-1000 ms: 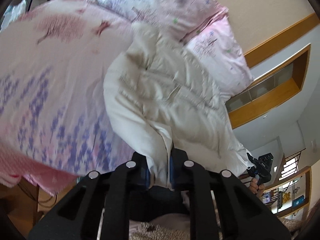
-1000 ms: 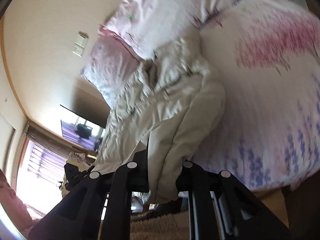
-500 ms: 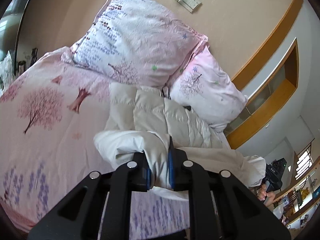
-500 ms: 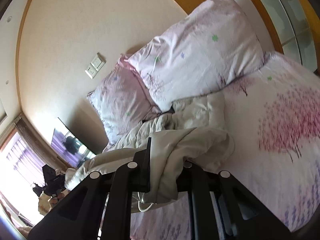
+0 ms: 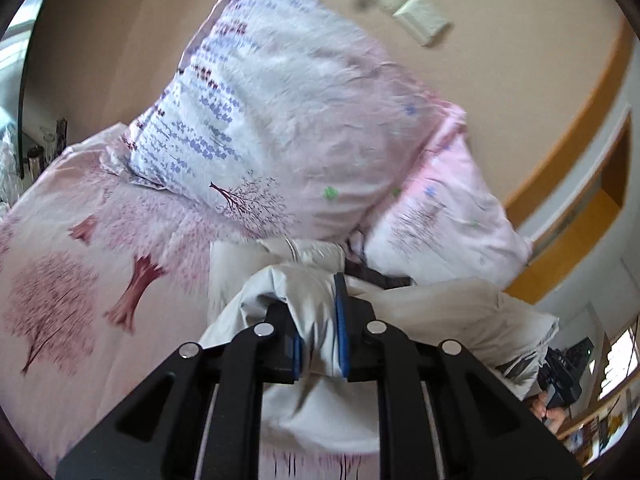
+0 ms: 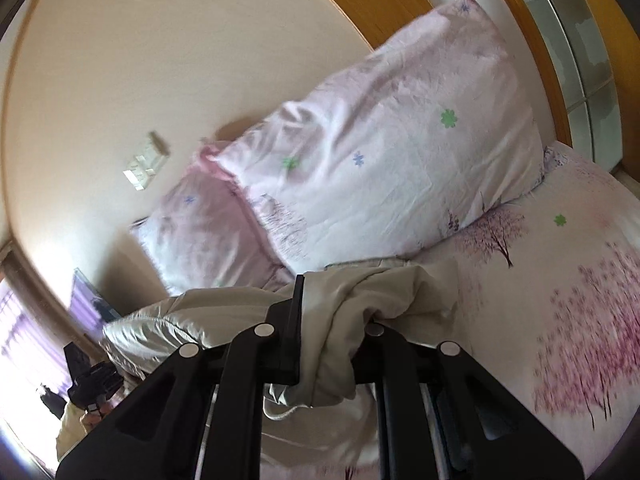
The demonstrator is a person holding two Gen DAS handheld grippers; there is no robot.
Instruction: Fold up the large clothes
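Closest in, my left tongs (image 5: pixel 320 344) are clamped on a thick bunch of the cream padded coat (image 5: pixel 316 320), blue pads pressing the fabric from both sides. My right tongs (image 6: pixel 332 336) pinch another fold of the same coat (image 6: pixel 360 300), cloth spilling out below the fingers, with a loop of cord hanging under it. The coat is lifted between the two pairs of tongs, its long axis running sideways from one grip to the other, its quilted bulk sagging toward the bed (image 5: pixel 80 280). From the left tongs I see the right tongs off at the far right edge (image 5: pixel 560 376), a hand beneath them. Just beyond the coat, more of it lies on the tree-print bed cover. Farther out, two pink floral pillows (image 5: pixel 300 128) lean against the wall, a switch plate (image 5: pixel 404 4) above them.
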